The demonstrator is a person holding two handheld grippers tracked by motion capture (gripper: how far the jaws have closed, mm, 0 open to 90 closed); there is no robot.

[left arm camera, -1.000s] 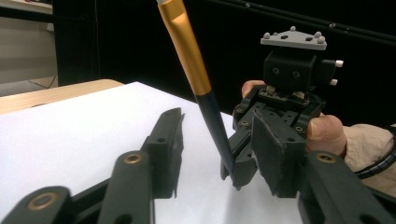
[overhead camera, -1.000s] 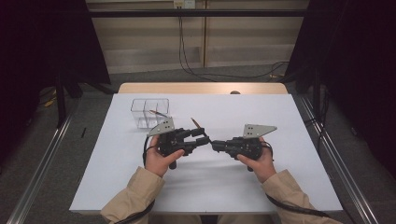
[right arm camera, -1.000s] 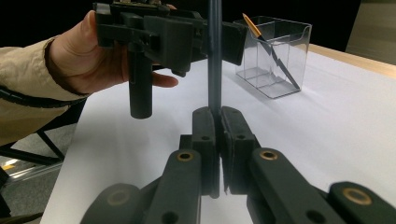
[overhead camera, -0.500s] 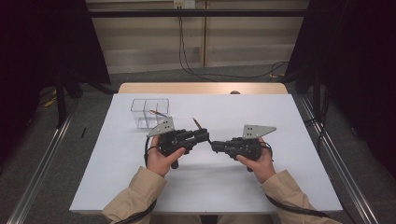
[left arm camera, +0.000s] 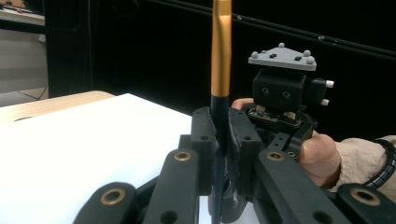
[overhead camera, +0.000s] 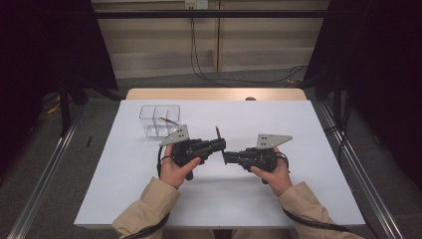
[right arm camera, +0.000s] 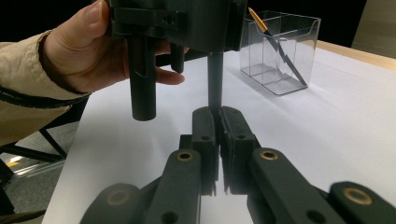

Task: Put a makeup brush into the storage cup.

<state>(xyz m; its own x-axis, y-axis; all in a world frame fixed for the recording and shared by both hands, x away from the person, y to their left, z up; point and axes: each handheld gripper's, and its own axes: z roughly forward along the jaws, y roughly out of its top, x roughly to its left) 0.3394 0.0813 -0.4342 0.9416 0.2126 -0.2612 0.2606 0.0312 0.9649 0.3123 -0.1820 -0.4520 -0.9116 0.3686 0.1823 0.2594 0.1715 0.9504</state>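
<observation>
Grippers met tip to tip at the centre of the high view, over the white table point(overhead camera: 124, 189). The left gripper point(overhead camera: 219, 145) had just been closing, and its jaws stood clamped on the dark lower part of a pen point(left arm camera: 220, 56). The pen's gold shaft rose upright past the jaws in the left gripper view and tilted toward the upper part of the high view. The right gripper point(right arm camera: 215, 116) pointed left in the high view, jaws pressed together at the pen's dark lower end. A clear organiser point(overhead camera: 149, 119) with a second pen point(right arm camera: 275, 46) stood at upper left, nearer the left hand. Both hands sat low, wrists level, forearms entering from the bottom.
</observation>
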